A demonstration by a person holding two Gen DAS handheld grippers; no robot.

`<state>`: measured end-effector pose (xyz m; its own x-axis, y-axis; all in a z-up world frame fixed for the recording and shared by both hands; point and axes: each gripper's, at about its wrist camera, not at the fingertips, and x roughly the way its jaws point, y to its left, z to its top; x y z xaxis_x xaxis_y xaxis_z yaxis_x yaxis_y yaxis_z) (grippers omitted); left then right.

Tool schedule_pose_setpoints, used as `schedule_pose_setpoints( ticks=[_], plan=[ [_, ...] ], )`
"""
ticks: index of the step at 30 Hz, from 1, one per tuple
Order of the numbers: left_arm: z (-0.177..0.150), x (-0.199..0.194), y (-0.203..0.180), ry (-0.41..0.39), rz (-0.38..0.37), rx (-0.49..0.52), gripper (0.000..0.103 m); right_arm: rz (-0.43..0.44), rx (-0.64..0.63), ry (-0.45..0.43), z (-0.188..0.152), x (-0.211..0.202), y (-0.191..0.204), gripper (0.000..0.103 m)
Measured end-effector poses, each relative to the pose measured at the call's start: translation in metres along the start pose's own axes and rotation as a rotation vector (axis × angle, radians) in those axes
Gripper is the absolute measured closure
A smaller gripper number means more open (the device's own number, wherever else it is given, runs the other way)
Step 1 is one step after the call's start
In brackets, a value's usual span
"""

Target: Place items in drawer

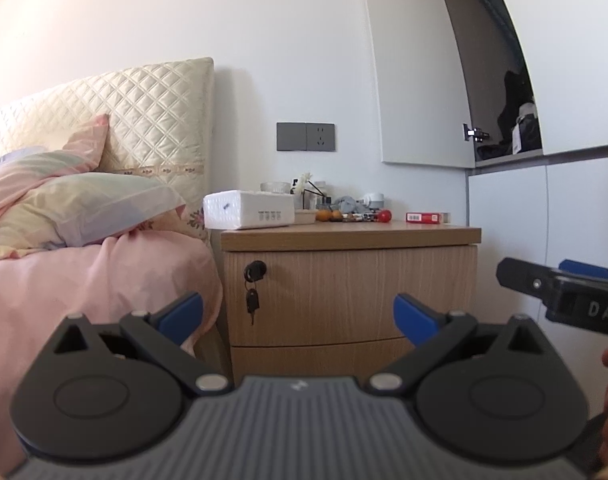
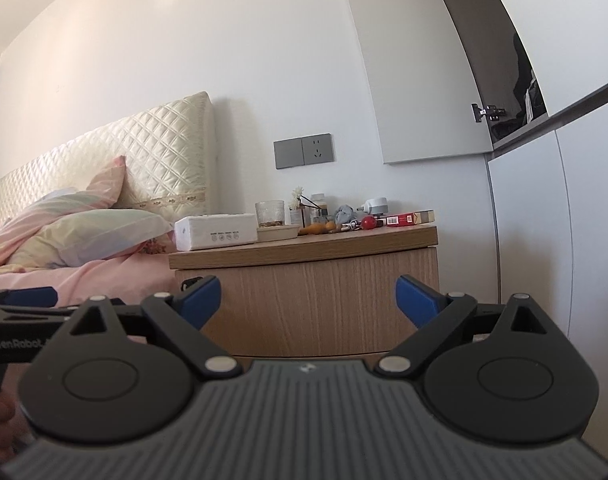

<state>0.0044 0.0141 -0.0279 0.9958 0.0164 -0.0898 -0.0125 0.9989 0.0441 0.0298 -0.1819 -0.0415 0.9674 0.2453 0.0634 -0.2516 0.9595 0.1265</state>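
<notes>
Both drawers of the wooden nightstand [image 1: 349,292] are shut, the top drawer [image 1: 351,292] with a key [image 1: 252,300] hanging from its lock, the lower drawer [image 1: 323,360] below it. On top sit a white tissue box [image 1: 248,209], a glass [image 2: 269,213] with something brownish at its bottom, a shallow dish [image 2: 276,233], a red ball [image 1: 385,215] and a red packet [image 1: 423,217]. The left gripper [image 1: 298,316] hangs before the drawer front, jaws wide apart, empty. The right gripper [image 2: 307,300] does likewise, beside it.
</notes>
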Motion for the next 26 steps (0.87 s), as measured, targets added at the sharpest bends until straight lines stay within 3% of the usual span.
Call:
schedule_pose_setpoints(
  ticks=[26],
  plan=[
    [-0.0015,0.0020,0.0040,0.020,0.008,-0.016,0.001,-0.001,-0.007,0.021,-0.0014,0.0011,-0.0015,0.007]
  ],
)
